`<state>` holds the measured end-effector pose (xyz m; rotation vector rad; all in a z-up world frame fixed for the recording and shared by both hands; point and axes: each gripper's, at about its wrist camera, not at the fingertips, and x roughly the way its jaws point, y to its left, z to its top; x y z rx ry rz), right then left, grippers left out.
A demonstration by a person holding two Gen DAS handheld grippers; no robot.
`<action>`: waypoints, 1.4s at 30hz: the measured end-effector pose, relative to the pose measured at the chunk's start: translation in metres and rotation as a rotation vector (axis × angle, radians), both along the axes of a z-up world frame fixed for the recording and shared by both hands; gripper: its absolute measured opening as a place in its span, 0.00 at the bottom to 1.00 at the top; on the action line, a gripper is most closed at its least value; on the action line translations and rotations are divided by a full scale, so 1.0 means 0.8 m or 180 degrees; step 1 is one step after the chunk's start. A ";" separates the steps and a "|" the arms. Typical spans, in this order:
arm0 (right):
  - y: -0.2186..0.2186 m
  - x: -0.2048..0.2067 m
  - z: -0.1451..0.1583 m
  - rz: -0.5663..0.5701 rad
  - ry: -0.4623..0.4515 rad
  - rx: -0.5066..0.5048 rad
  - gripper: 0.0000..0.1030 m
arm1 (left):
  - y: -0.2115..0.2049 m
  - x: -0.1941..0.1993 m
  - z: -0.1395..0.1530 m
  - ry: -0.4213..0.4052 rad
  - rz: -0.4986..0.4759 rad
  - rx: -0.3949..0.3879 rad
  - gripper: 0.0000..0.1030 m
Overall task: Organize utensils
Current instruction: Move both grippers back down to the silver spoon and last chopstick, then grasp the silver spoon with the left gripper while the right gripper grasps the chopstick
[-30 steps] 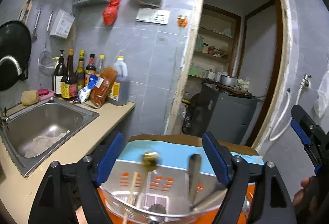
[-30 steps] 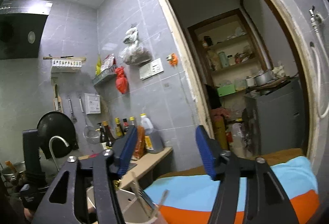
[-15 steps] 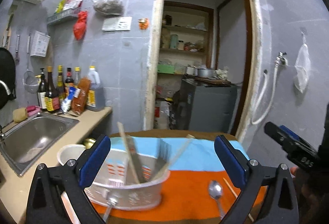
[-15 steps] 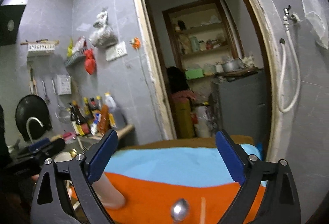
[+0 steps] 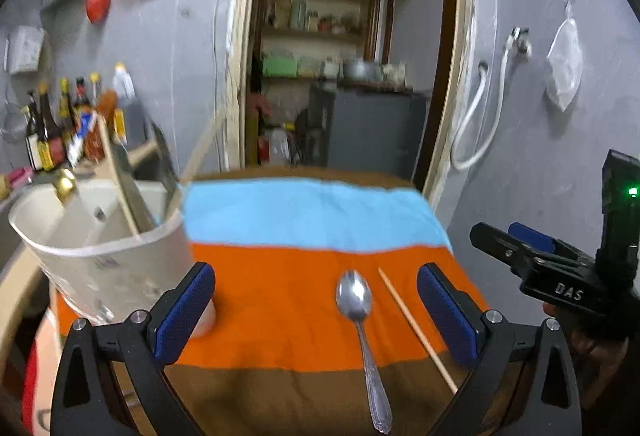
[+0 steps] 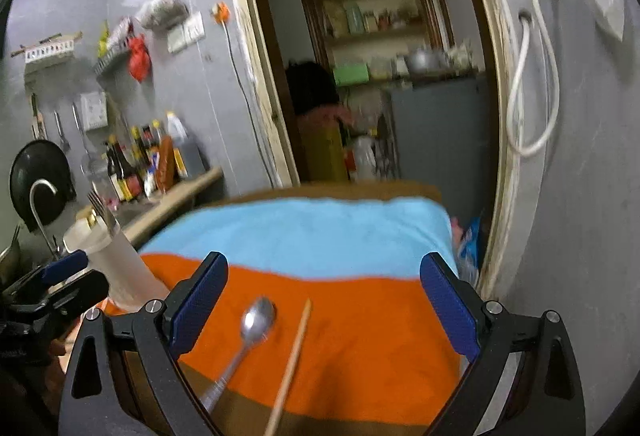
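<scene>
Right wrist view: spoon (image 6: pixel 256 320) and chopstick (image 6: pixel 294 350) lie lengthwise between the released right gripper (image 6: pixel 324 300) fingers, nearer than the released left gripper (image 5: pixel 316 300).

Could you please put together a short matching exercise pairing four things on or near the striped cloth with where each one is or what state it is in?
Things:
1. spoon
2. chopstick
3. utensil holder
4. left gripper

Descriptions:
A. open and holding nothing
B. thin wooden stick lying to the spoon's right
C. stands at the cloth's left edge, utensils inside
D. lies flat, bowl on the orange stripe

Pairs: 1-D, 2-B, 3-C, 4-A
</scene>
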<state>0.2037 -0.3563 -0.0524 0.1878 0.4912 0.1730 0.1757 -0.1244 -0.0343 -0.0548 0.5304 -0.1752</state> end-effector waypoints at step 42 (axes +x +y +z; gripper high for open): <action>0.024 0.059 -0.110 0.0796 0.1045 0.0103 0.29 | -0.038 0.148 -0.104 0.1390 -0.0854 -0.0187 0.35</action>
